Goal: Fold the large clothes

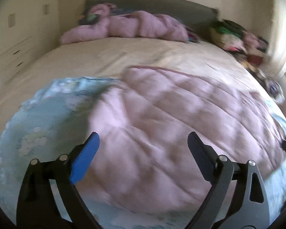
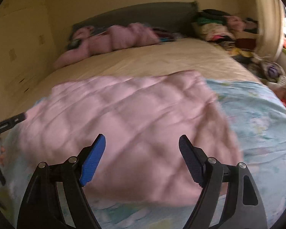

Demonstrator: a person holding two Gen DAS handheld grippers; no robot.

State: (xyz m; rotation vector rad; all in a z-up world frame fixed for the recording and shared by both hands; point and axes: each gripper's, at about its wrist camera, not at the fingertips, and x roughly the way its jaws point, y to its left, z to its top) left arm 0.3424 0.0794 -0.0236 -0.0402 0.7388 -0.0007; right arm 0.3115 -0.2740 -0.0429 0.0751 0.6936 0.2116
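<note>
— Blur everywhere; hard to read detail. Pink quilted blanket [image 1: 171, 118] lying folded on the bed [image 1: 85, 57], over a light-blue printed sheet [image 1: 38, 118].

— Left gripper [image 1: 143, 158]: spread wide, nothing between. Right gripper [image 2: 142, 159]: same, released, above the pink.

— Far heap [image 2: 219, 28] by the headboard: smeared, unidentifiable. Pink bundle [image 1: 139, 25] too.

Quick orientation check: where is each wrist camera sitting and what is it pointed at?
Left wrist: on the left tool, open, angled down over the pink quilt; headboard beyond.
Right wrist: on the right tool, open, same downward angle; the left tool shows at its left edge.
Shared: pink quilt, blue sheet, bed, clothes pile.
</note>
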